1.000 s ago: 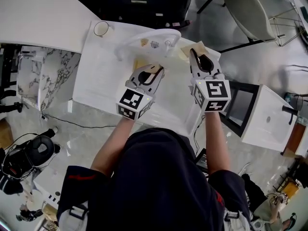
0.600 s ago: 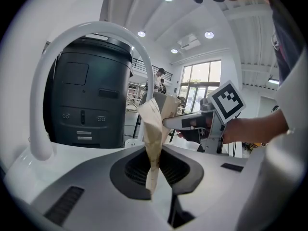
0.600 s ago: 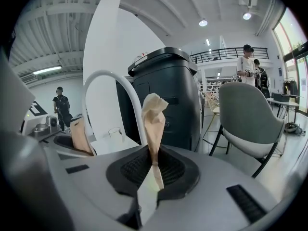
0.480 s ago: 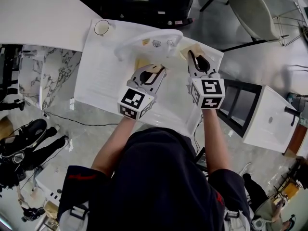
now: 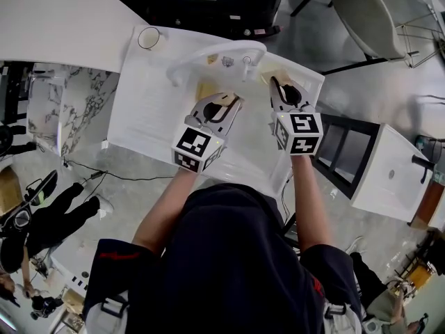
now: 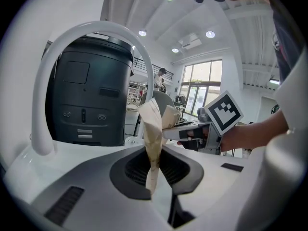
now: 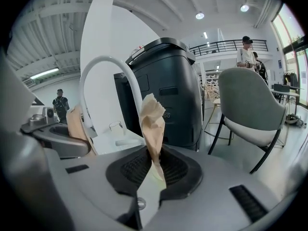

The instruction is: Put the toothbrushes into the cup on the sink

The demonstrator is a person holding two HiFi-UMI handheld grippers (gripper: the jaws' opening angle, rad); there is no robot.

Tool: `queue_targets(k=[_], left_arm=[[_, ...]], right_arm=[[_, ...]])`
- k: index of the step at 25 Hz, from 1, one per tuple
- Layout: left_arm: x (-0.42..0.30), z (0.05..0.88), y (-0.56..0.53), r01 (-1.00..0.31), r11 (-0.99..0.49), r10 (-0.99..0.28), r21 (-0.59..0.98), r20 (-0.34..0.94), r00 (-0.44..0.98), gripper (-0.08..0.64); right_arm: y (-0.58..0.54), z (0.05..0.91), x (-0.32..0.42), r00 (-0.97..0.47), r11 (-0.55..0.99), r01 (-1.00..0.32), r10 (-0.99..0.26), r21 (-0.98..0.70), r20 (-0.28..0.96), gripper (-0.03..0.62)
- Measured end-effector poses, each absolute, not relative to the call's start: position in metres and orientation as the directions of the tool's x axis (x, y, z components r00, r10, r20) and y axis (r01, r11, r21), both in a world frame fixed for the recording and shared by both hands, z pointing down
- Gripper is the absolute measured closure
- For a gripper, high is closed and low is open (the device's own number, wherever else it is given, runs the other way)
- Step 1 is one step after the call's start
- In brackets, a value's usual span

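Each gripper is shut on a tan paper-wrapped toothbrush. My left gripper [image 5: 224, 104] hangs over the sink basin, its wrapped toothbrush [image 6: 153, 138] standing upright between the pads of the left gripper [image 6: 156, 179]. My right gripper [image 5: 281, 89] is at the sink's right rim and pinches the other wrapped toothbrush [image 7: 153, 126] in the right gripper [image 7: 156, 172] the same way. The clear cup [image 5: 147, 39] stands at the sink top's far left corner, well away from both; it shows small in the right gripper view as the cup [image 7: 114, 127].
A white arched faucet [image 5: 217, 50] curves over the white sink [image 5: 149, 110] just beyond both grippers. A black machine [image 6: 91, 95] stands behind the sink. A grey chair [image 7: 250, 109] is to the right, and a second white basin [image 5: 389, 172] on the floor.
My right gripper has drifted a little left and toward the faucet with its toothbrush. The left gripper has stayed almost still.
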State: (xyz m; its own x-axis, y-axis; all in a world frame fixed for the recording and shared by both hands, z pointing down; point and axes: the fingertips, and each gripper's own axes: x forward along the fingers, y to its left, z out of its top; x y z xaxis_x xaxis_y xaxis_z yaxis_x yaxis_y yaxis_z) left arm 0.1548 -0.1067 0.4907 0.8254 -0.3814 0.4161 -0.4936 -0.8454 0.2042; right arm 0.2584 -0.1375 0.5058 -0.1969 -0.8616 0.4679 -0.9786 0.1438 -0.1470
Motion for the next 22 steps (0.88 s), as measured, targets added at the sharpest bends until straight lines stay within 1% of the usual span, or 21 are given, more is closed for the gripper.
queue_targets(k=[6,9,14,22], left_arm=[[0.155,0.491,-0.105,-0.496,-0.844,-0.383,0.206,0.417,0.824,0.512],[0.155,0.491,-0.105,-0.494,-0.844,-0.38,0.208,0.419,0.825,0.512],[0.154,0.49,-0.107,-0.496,-0.844,-0.382,0.206,0.417,0.825,0.512],[0.152,0.486,-0.105,-0.495,-0.844,-0.386,0.204,0.409,0.827,0.512]], right_arm=[[-0.136,0.512,0.255,-0.205,0.153,-0.977,-0.848,-0.146,0.489,0.53],[-0.137,0.512,0.252,-0.218,0.162,-0.975,-0.844,-0.153,0.49,0.489],[-0.139,0.513,0.25,-0.231,0.176,-0.972,-0.838,-0.155,0.495,0.452],[-0.134,0.511,0.248,-0.232,0.172,-0.971,-0.838,-0.164,0.493,0.44]])
